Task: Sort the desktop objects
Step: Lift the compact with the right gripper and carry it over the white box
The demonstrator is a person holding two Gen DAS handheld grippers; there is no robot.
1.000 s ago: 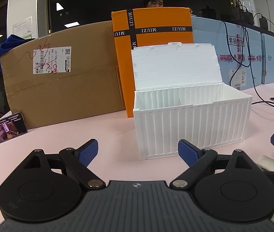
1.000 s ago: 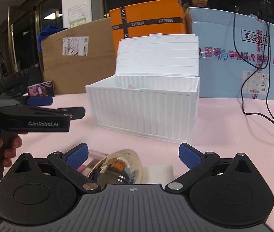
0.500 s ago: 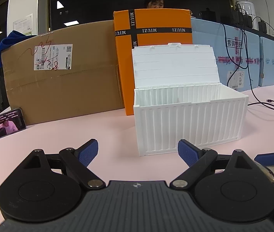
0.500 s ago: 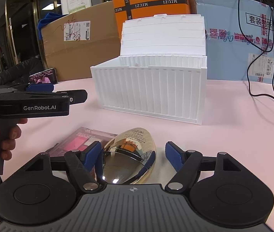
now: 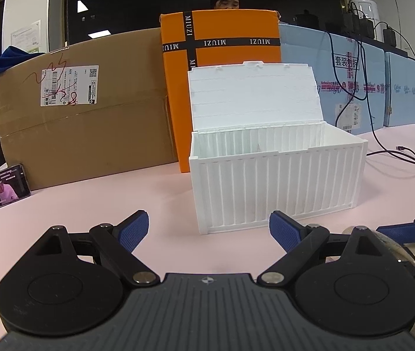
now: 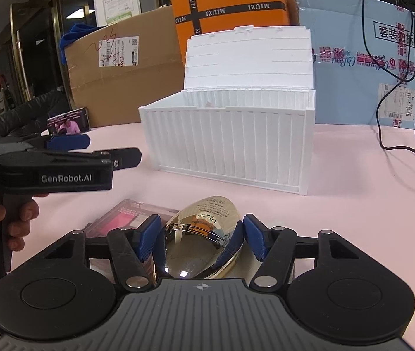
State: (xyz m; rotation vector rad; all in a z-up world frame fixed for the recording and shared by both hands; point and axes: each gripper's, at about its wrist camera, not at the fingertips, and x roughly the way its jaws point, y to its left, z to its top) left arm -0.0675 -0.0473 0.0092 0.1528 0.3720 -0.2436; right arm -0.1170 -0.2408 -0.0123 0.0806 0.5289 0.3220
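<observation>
Item: glossy gold-mirrored jar (image 6: 200, 244), printed label on its far end, lying on the pink tabletop (image 6: 353, 204) in front of the white container-style storage box (image 6: 230, 143), whose lid stands up. The box is well apart from the jar; its contents are mostly hidden, bar a small scrap at the back wall.

Adjacent: pink-and-clear flat case (image 6: 125, 219) just beside the jar, on its left; possibly a cosmetics palette, though the view is too low to be sure.

Right gripper (image 6: 198, 234): blue pads closed in against both flanks of the jar, apparently clamping it.

Left gripper (image 5: 208, 231): fingers spread wide, holding nothing, aimed at the box front.

Handling, as judged: rigid, smooth and curved, so likely slippery; probably light. Hold across the widest middle, squarely, since pads on a rounded taper may squeeze it out forward.
</observation>
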